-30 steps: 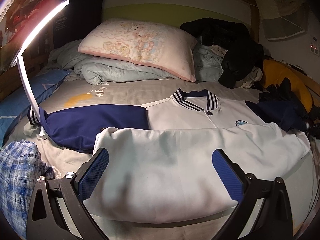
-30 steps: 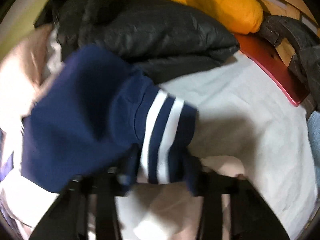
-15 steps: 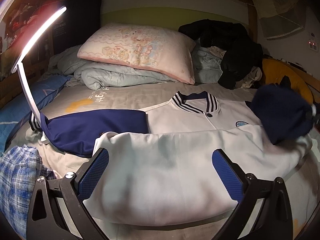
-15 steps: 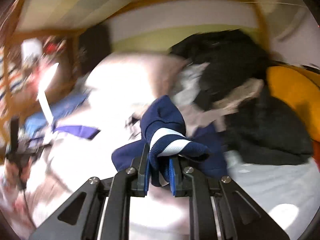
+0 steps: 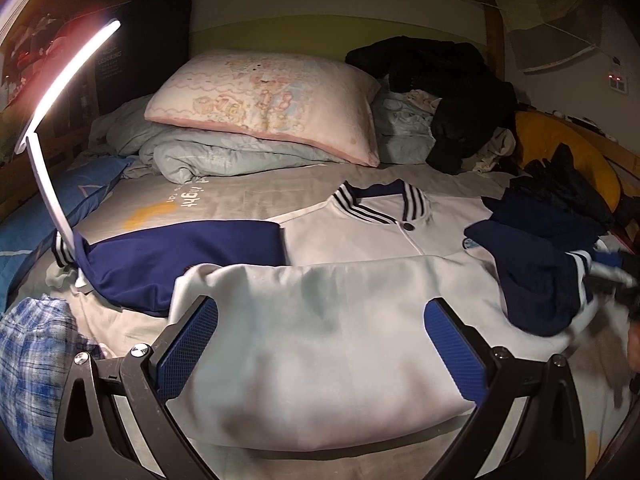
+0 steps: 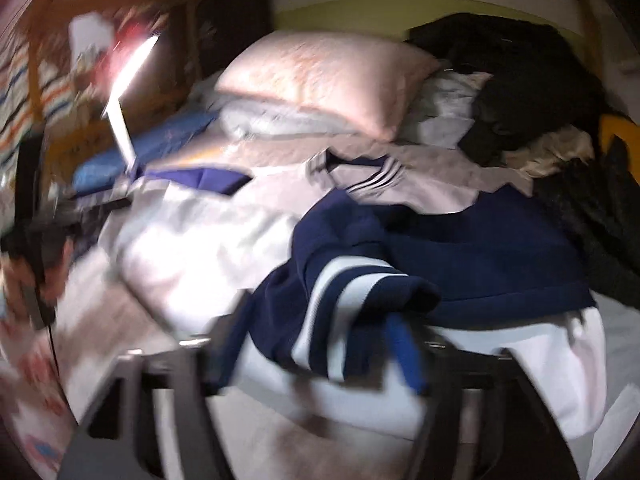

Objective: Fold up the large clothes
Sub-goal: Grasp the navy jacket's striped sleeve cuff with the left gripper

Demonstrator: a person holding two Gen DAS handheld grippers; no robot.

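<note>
The white baseball-style jacket with navy sleeves (image 5: pixel 344 320) lies face up on the grey bedsheet (image 5: pixel 240 200), its hem already folded up across the chest. Now the navy sleeve with the striped cuff (image 6: pixel 352 292) drops across the white body as the right gripper (image 6: pixel 316 344) jaws have just been opening; the blurred cuff seems to lie loose between them. The left gripper (image 5: pixel 320 344) hovers wide and empty over the fold. Still to come: the other navy sleeve (image 5: pixel 180 256), spread flat, then the final folds. On the sheet, "night" is readable; the chest badge isn't
</note>
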